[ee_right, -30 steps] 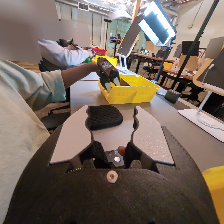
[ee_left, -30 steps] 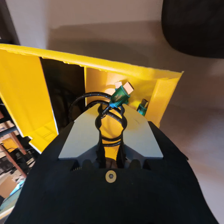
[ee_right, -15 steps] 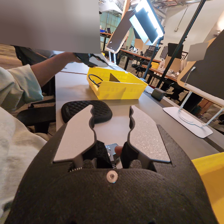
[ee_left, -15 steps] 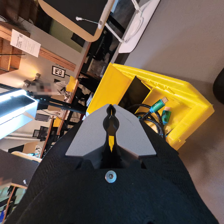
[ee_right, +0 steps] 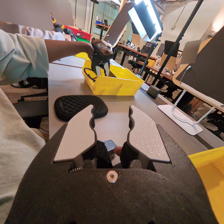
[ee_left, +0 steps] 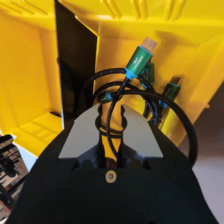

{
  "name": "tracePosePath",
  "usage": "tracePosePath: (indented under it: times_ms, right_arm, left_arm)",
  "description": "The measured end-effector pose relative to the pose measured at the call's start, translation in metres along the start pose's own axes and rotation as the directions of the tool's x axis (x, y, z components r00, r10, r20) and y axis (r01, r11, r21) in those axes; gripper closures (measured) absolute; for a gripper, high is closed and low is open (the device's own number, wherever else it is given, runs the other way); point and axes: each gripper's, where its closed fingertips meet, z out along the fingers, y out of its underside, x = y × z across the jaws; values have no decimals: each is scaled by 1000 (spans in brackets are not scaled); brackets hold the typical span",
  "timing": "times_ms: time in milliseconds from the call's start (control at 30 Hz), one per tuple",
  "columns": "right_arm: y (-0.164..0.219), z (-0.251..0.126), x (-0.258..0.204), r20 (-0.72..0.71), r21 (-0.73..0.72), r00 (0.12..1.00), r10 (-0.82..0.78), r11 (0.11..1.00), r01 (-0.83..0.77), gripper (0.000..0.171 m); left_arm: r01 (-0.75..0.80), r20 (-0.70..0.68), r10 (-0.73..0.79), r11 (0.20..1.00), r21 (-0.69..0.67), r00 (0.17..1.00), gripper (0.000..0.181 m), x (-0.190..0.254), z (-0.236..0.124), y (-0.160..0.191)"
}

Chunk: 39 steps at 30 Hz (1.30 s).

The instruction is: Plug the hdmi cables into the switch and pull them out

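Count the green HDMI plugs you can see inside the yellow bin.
4: one raised on top, one tucked just behind it, one against the right wall, one low beside the left gripper's tips. Cable loops may hide more.

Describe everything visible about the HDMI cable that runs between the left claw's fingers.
The cable is black braid flecked with blue, ending in a green metallic plug with blue collars and a gold-coloured tip. The plug points up and to the right, raised over the yellow bin. The cord runs down between the fingers of the open left claw, crossing other looped cables there. Whether the fingers touch it is unclear.
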Motion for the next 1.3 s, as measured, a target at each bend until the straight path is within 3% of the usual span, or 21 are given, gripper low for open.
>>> tracePosePath:
  times_ms: [67, 100, 200, 300, 467, 567, 667, 833, 967, 1100, 1300]
  right_arm:
    - [2, 0, 2, -6, -4, 1000, 1, 1000, -1, 117]
    - [3, 0, 2, -8, -5, 1000, 1, 1000, -1, 117]
    - [4, -1, 4, -16, -10, 1000, -12, 1000, 12, 120]
    - [2, -1, 1, -7, 6, 999, -41, 999, 41, 119]
    - [4, 6, -6, -12, -4, 995, -96, 995, 96, 119]
    - [6, 11, -9, -31, -22, 988, -154, 988, 153, 120]
    - [0, 17, -21, -21, 19, 983, -182, 983, 183, 125]
    - [-13, 20, -37, -13, 88, 965, -262, 961, 262, 127]
    - [-16, 20, -45, -12, 72, 933, -361, 930, 361, 126]
    - [-4, 20, -41, -28, -6, 900, -435, 900, 435, 130]
    - [-1, 21, -44, -13, -3, 885, -465, 885, 465, 142]
  left_arm:
    - [-36, -4, 36, 998, -57, 999, 156, 2, 14, 6]
    - [-55, 38, 58, 995, -87, 998, 168, -1, 18, 9]
    - [-53, 201, 79, 990, -129, 976, 174, -13, 6, 14]
    - [67, 422, -43, 997, -41, 906, 175, -28, -38, 13]
    - [113, 722, -111, 993, 45, 683, 175, -28, -133, 3]
    - [61, 835, -79, 997, 54, 545, 175, -10, -177, -30]
    - [-31, 883, -49, 997, 72, 466, 175, 21, -197, -81]
    - [-223, 847, -14, 962, 156, 532, 175, 82, -170, -185]
    - [-289, 810, -8, 932, 218, 586, 175, 120, -140, -239]
    - [-324, 770, 8, 910, 259, 638, 175, 133, -126, -263]
    - [-340, 744, 17, 896, 285, 668, 175, 141, -122, -267]
